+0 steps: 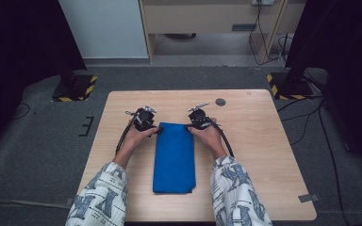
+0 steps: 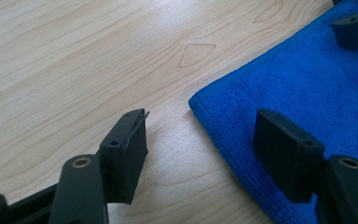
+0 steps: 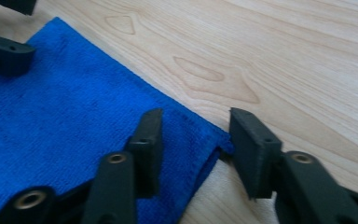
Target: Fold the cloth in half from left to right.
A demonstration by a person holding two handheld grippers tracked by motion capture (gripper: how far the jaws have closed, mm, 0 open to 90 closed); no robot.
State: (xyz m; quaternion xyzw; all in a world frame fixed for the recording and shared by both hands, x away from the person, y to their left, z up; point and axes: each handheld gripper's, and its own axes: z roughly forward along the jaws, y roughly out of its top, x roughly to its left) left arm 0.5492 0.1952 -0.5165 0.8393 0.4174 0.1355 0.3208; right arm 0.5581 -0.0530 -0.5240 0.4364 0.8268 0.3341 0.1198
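Note:
A folded blue cloth (image 1: 174,157) lies lengthwise in the middle of the wooden table (image 1: 264,141). My left gripper (image 1: 156,129) is at its far left corner and my right gripper (image 1: 191,126) at its far right corner. In the left gripper view, the cloth (image 2: 307,88) has its corner between the open jaws of my left gripper (image 2: 200,121), one jaw over bare wood and one over the fabric. In the right gripper view, my right gripper (image 3: 196,116) straddles the other corner of the cloth (image 3: 65,116) in the same way. Neither pair of pads presses on it.
A small dark disc (image 1: 220,101) sits near the table's far edge, and a strip of tape (image 1: 308,197) at its near right corner. Stand bases with yellow-black stripes (image 1: 73,87) (image 1: 287,84) rest on the grey floor behind the table. Cables trail at the right.

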